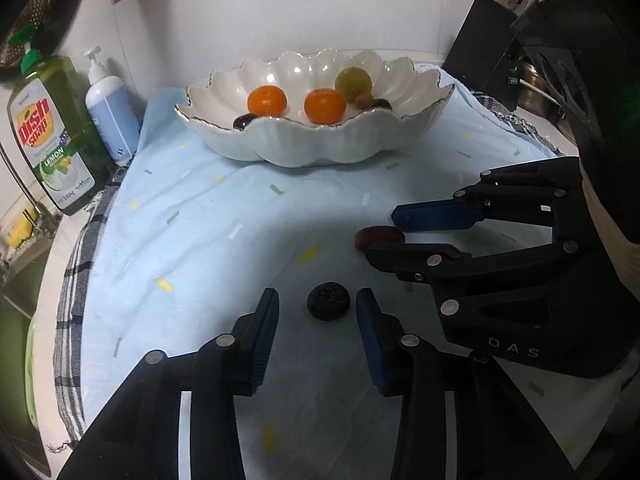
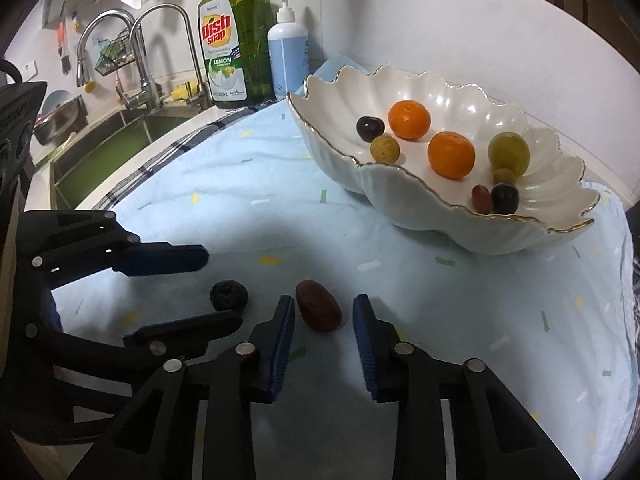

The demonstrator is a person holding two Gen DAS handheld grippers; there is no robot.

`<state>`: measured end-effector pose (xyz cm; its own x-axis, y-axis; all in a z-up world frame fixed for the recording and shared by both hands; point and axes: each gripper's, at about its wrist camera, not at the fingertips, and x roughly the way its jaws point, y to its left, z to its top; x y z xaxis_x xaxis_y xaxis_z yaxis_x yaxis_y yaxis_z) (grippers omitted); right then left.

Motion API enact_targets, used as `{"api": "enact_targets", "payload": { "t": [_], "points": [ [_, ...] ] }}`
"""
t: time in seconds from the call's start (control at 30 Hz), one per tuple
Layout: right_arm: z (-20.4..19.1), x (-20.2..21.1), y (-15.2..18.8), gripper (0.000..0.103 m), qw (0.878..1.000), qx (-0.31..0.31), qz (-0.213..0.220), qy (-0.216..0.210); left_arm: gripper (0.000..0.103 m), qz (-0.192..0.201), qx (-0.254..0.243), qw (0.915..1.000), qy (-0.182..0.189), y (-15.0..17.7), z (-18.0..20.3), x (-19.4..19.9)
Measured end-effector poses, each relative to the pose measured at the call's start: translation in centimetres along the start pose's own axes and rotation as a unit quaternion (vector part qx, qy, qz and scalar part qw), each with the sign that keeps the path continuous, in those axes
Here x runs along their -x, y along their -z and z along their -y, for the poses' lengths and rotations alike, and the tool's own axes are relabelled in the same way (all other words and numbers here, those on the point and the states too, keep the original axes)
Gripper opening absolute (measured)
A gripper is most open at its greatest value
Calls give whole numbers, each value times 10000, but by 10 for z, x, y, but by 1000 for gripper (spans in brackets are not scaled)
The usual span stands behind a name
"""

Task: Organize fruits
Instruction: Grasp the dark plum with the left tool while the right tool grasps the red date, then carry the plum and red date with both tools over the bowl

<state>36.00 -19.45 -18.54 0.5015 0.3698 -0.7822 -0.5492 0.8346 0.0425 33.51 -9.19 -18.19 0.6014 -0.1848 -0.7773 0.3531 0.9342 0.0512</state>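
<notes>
Most fruit already sits in the scalloped bowl [image 2: 460,216] toward the table's back edge. Two pieces remain on the cloth near its front: a dark wrinkled fruit [image 1: 329,301] between the left tongs [image 1: 317,312] and a reddish date [image 2: 318,311] between the right tongs [image 2: 324,316]. Both tongs are unclenched, pads not yet touching.

1. The cloth [image 1: 224,216] over the counter is pale blue, flecked with short dashes of yellow, green and white.
2. A checked towel [image 1: 74,280] in white with dark navy lines shows along the cloth's left edge.
3. The scalloped bowl [image 2: 452,216] near the cloth's far edge is pearly white with a thin gold rim.
4. In the bowl: two bright orange fruits [image 2: 410,120], one pale green fruit [image 2: 509,153], a yellowish-tan one [image 2: 385,149], dark purple ones [image 2: 370,128].
5. On the cloth lie a black wrinkled fruit [image 1: 329,302] and a reddish-brown fruit [image 2: 319,311].
6. Both grippers are black with blue pads [image 1: 370,340].
7. The dish soap bottle [image 2: 234,40] is green with a red-and-yellow label; the pump bottle [image 2: 288,46] is white and light blue.
</notes>
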Motion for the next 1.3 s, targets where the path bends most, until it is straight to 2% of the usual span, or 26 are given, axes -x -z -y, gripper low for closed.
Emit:
{"api": "enact_targets", "payload": {
  "t": [0.27, 0.8, 1.3],
  "points": [
    [-2, -3, 1, 21, 10000, 51, 3, -26, 23, -52, 107, 9998, 154, 0, -2, -4],
    [-8, 14, 3, 18, 9997, -154, 178, 93, 22, 169, 302, 9993, 105, 0, -7, 18],
    [-16, 65, -1, 17, 9963, -409, 675, 347, 22, 591, 507, 9969, 63, -5, -16, 63]
  ]
}}
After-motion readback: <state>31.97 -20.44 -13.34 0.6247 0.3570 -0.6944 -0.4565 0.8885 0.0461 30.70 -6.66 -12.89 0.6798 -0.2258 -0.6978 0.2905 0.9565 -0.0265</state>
